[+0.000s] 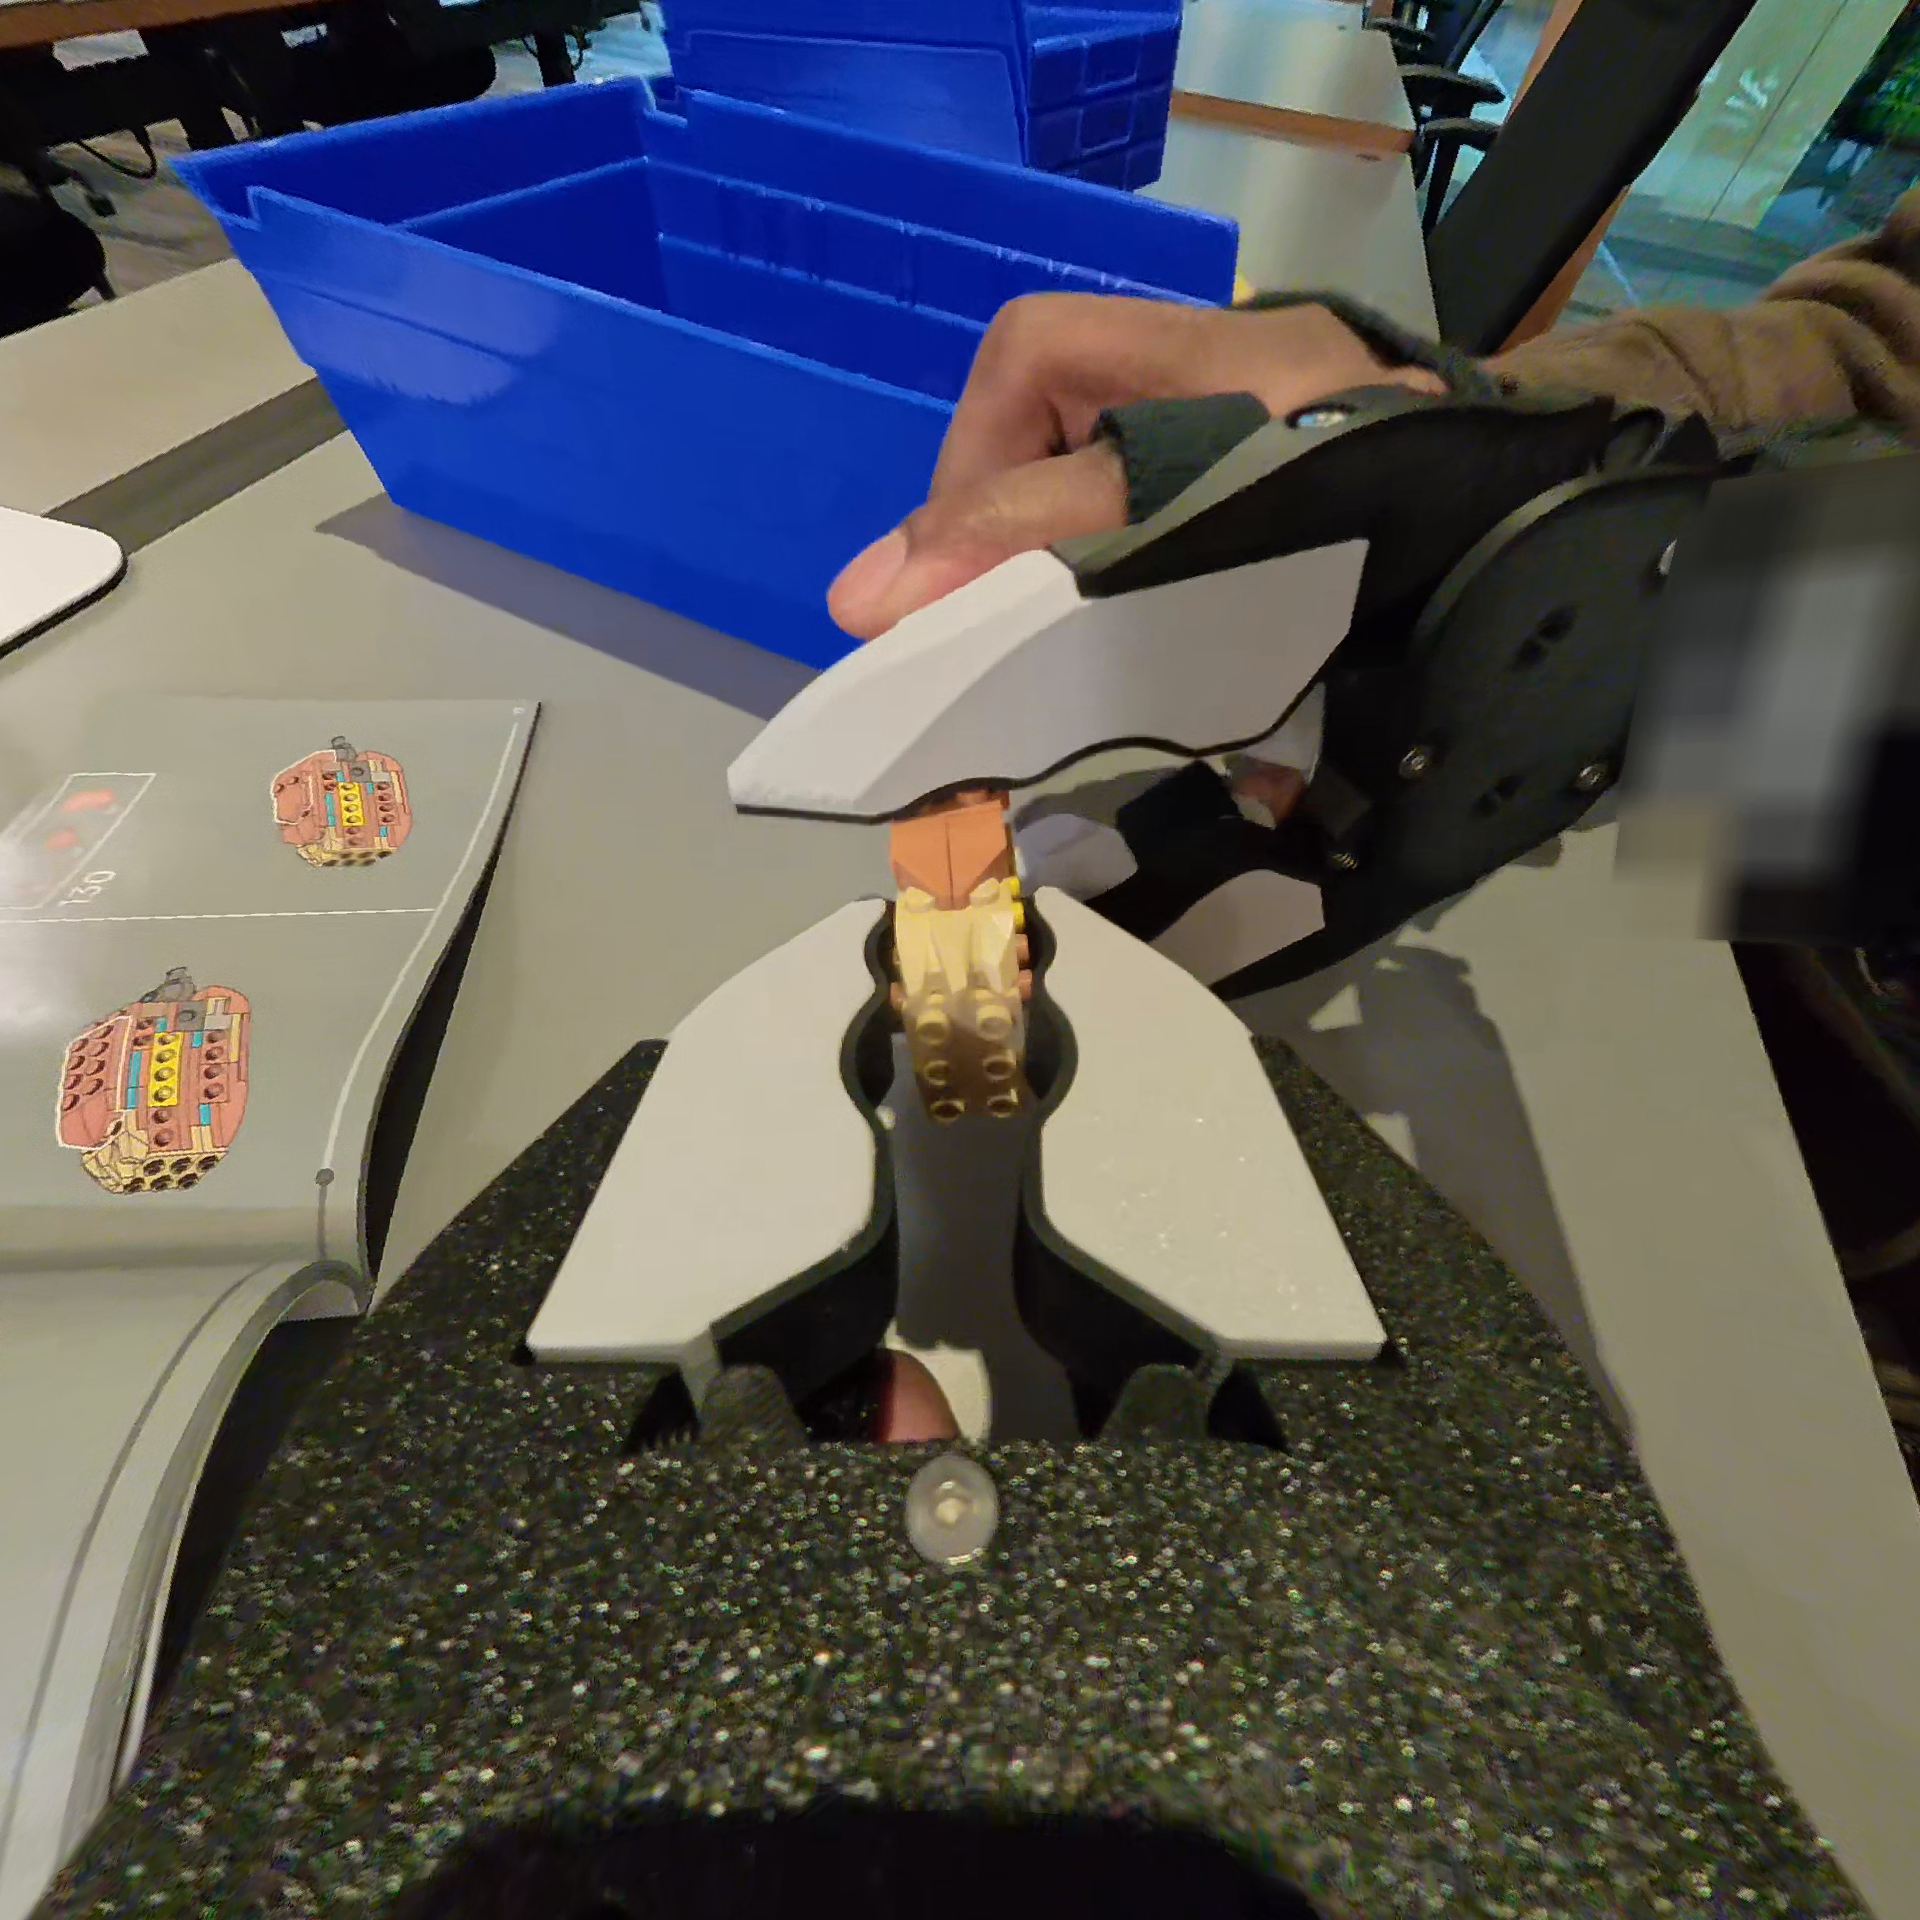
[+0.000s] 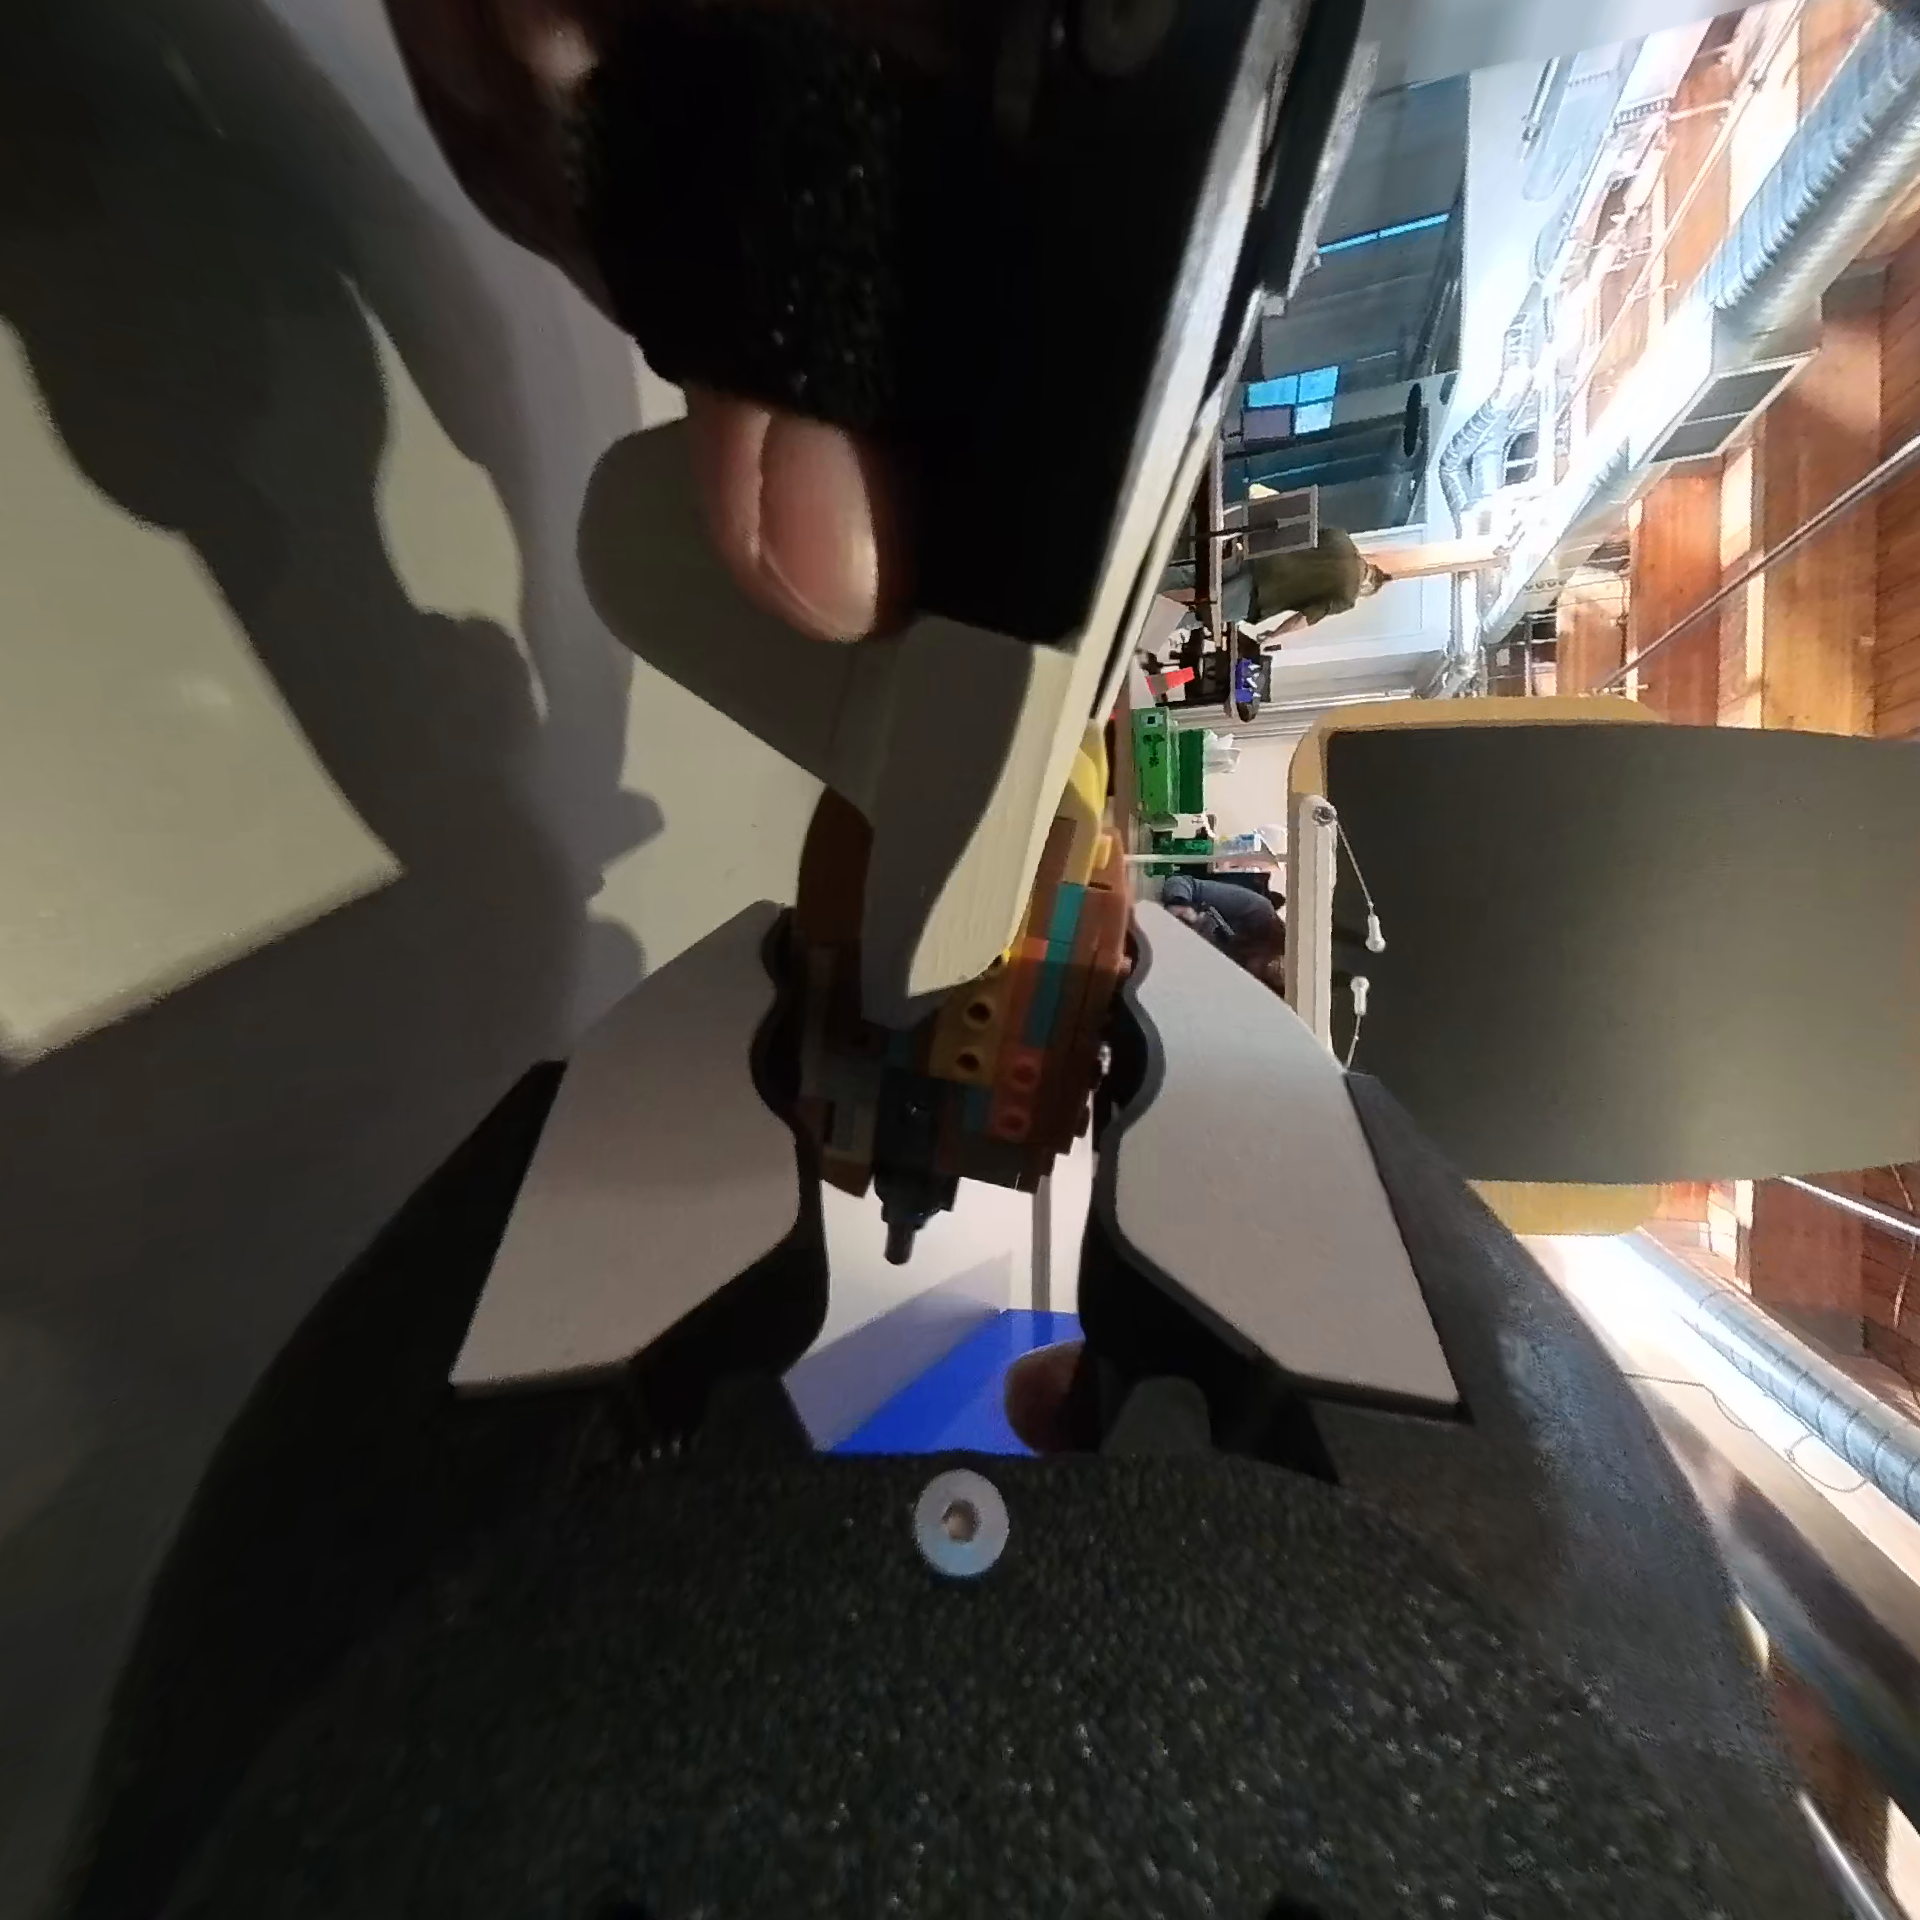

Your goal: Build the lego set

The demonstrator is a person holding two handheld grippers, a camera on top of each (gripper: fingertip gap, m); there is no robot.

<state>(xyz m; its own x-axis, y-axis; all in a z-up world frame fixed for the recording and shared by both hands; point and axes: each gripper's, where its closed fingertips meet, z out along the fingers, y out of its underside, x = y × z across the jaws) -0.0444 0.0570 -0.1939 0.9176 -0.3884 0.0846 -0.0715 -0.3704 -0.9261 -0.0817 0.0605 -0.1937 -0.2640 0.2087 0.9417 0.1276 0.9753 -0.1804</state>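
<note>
A small lego model of tan and brown bricks is held in the air above the grey table, between both grippers. My left gripper is shut on its lower tan end. My right gripper comes in from the right with a hand on it and is shut on the model's brown upper part. In the right wrist view the model shows brown, yellow, teal and orange bricks between the right gripper's fingers. A grey finger of the left gripper crosses in front and hides part of the model.
Blue plastic bins stand at the back of the table. An open instruction booklet lies at the left, with a white flat object beyond it. The table edge runs down the right. A dark panel shows in the right wrist view. My two grippers' fingertips are within a few centimetres of each other.
</note>
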